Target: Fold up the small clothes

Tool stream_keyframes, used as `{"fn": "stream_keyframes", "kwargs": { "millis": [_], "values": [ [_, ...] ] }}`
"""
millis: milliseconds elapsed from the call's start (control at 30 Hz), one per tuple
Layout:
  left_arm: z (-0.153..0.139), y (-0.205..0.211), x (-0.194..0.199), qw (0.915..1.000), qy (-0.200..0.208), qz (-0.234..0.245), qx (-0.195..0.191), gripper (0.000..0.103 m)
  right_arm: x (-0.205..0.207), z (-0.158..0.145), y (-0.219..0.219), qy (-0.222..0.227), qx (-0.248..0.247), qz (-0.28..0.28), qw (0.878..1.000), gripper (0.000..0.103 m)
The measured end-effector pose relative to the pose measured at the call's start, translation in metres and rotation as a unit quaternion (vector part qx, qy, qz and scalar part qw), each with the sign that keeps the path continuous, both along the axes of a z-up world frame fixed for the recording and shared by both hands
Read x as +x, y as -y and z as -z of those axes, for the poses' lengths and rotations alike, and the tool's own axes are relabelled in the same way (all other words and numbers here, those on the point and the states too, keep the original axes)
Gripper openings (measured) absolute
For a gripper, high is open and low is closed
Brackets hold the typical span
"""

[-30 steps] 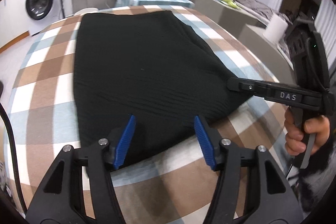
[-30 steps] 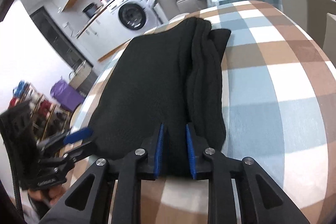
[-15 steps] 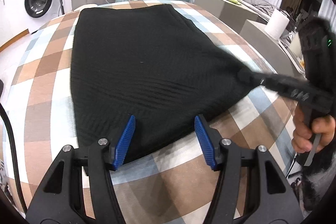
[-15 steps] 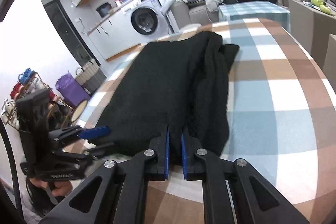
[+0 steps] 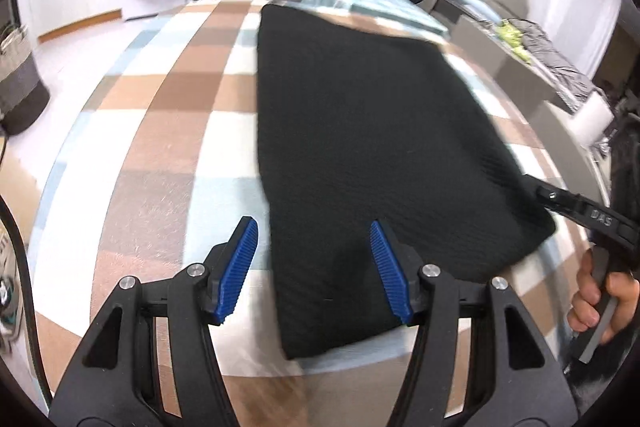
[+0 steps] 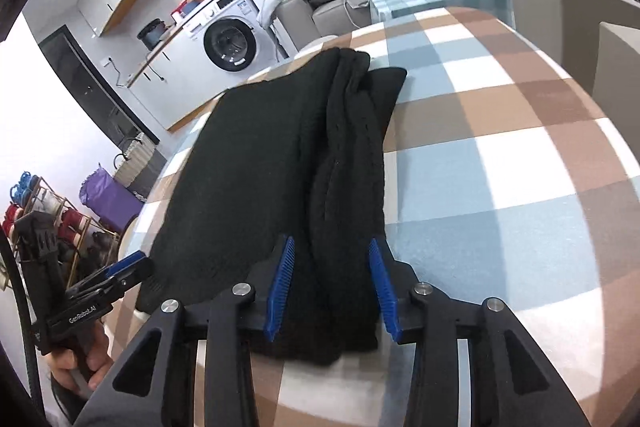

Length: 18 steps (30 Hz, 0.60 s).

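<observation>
Hovering over black garment [image 5: 372, 131] on checkered table [image 5: 160, 131].
My left gripper [image 5: 314, 269] and right gripper [image 6: 332, 287] are both gaping, gripping nothing.

Table [image 6: 500, 155] under brown, blue and white checked cloth, black knit garment [image 5: 368, 131] lying flat on it

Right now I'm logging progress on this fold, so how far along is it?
Done: the black garment lies flat on the checked tablecloth, with one long side already doubled over in a thick roll. In hand: nothing is gripped; the left gripper and right gripper are both open at its near edge. Left: likely the final fold into a compact bundle.
</observation>
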State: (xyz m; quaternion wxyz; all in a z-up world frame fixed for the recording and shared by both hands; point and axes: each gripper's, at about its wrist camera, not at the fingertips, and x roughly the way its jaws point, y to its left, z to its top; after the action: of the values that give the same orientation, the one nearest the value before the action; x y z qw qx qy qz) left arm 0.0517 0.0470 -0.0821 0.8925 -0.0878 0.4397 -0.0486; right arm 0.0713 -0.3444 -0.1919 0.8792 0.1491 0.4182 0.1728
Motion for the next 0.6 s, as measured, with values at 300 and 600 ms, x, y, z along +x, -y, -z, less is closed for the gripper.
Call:
{"fn": "stream_keyframes", "kwargs": {
  "millis": [300, 600],
  "values": [
    [0.013, 0.009, 0.002, 0.9995, -0.012, 0.03, -0.001, 0.022, -0.001, 0.008, -0.018, -0.008, -0.003, -0.017, 1.0, 0.025],
    [0.01, -0.003, -0.037, 0.9996, -0.012, 0.025, 0.006, 0.021, -0.032, 0.01, -0.025, -0.031, 0.012, -0.048, 0.998, 0.025]
  ]
}}
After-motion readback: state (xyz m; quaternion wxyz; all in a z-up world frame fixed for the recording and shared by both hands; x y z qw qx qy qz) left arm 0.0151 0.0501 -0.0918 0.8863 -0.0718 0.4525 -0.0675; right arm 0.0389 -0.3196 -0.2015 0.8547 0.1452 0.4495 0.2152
